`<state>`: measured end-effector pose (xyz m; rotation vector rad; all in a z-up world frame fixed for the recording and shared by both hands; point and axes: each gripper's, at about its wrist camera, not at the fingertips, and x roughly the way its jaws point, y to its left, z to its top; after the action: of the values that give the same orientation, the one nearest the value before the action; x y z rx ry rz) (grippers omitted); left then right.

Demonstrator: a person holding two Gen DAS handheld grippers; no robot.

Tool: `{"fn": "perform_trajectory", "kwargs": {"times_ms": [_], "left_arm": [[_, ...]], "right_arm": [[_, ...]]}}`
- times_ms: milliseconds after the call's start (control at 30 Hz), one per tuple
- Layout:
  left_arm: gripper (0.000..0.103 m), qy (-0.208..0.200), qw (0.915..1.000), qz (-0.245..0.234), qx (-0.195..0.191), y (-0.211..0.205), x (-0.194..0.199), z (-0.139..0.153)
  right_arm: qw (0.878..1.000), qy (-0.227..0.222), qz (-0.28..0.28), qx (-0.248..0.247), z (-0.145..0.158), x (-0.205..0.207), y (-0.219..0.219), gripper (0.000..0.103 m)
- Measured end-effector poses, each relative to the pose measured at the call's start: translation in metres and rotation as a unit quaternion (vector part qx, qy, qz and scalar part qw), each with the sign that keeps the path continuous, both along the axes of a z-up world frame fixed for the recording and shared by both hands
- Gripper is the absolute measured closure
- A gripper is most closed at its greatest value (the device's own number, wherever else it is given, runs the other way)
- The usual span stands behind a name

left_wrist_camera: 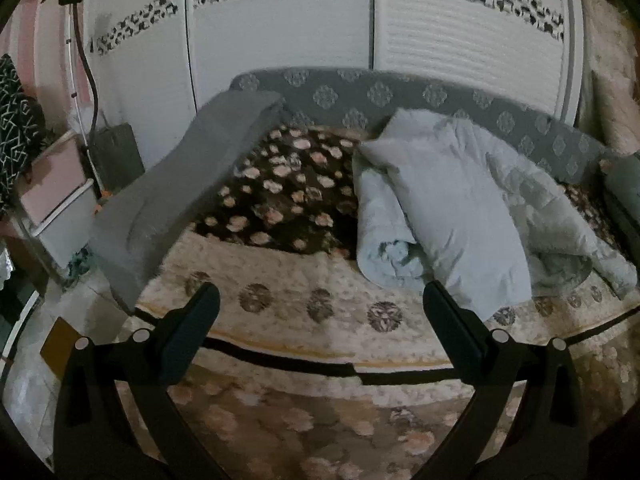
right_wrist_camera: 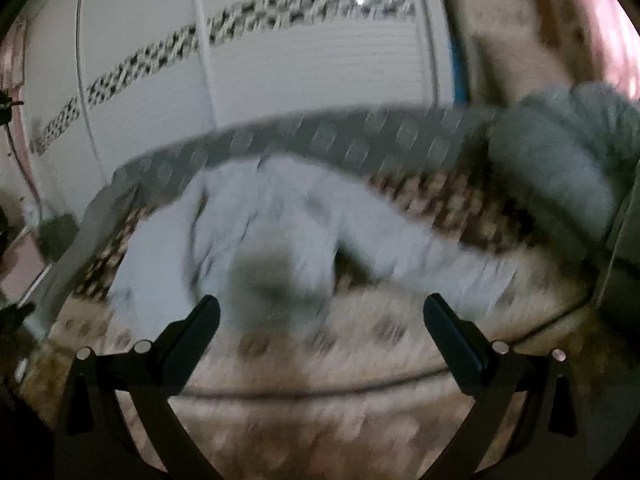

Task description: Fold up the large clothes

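Both tools gape empty: left tool (left_wrist_camera: 320, 300), right tool (right_wrist_camera: 320, 312). Ahead of each, a pale blue quilted garment (left_wrist_camera: 448, 208) lies crumpled on the bed (left_wrist_camera: 312, 280); only the left view is sharp.

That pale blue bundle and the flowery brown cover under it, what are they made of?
The pale blue bundle looks like padded, quilted matte fabric: puffy, with stitched squares and soft folds. The brown floral cover seems plush fleece, fuzzy and unshiny, though blur leaves that uncertain.
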<state>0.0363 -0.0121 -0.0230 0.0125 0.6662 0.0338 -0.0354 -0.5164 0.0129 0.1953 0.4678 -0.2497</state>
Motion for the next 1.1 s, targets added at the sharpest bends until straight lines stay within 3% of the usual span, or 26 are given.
{"fn": "perform_trajectory", "kwargs": {"times_ms": [100,300,433,567,767,833,900,967,1033,1067,1100], "left_arm": [[0.003,0.019,0.9993,-0.018,0.026,-0.031,0.014,-0.01],[0.003,0.055,0.9932,-0.086,0.057,-0.109,0.041,-0.024],[0.003,0.081,0.9928,-0.075,0.048,-0.142,0.07,-0.032],[0.003,0.106,0.9915,-0.069,0.03,-0.168,0.093,-0.051],[0.003,0.121,0.9847,-0.076,0.1,-0.206,0.131,-0.102],[0.003,0.128,0.9868,-0.057,0.082,-0.199,0.15,-0.111],[0.003,0.135,0.9888,-0.052,0.037,-0.189,0.164,-0.116],[0.02,0.134,0.9879,-0.076,0.014,-0.187,0.17,-0.121],[0.047,0.126,0.9875,-0.089,0.031,-0.191,0.172,-0.121],[0.055,0.12,0.9882,-0.091,0.03,-0.19,0.172,-0.119],[0.071,0.112,0.9895,-0.09,0.017,-0.185,0.174,-0.113]], "right_arm": [[0.999,-0.02,-0.029,-0.04,0.013,0.023,-0.01,0.002],[0.999,-0.019,-0.034,-0.033,0.031,0.077,-0.033,0.002],[0.999,-0.019,-0.047,-0.01,0.03,0.105,-0.048,0.002],[0.998,-0.017,-0.059,0.004,0.006,0.123,-0.064,0.002],[0.994,0.071,-0.086,-0.009,-0.052,0.149,-0.103,0.002],[0.992,0.081,-0.091,0.014,-0.065,0.15,-0.117,0.002],[0.987,0.1,-0.119,0.04,-0.079,0.151,-0.134,0.002],[0.985,0.108,-0.129,0.042,-0.085,0.151,-0.14,0.002],[0.985,0.113,-0.126,0.035,-0.088,0.153,-0.14,0.002],[0.985,0.113,-0.124,0.035,-0.089,0.154,-0.14,0.002],[0.985,0.114,-0.122,0.036,-0.089,0.156,-0.14,0.002]]}}
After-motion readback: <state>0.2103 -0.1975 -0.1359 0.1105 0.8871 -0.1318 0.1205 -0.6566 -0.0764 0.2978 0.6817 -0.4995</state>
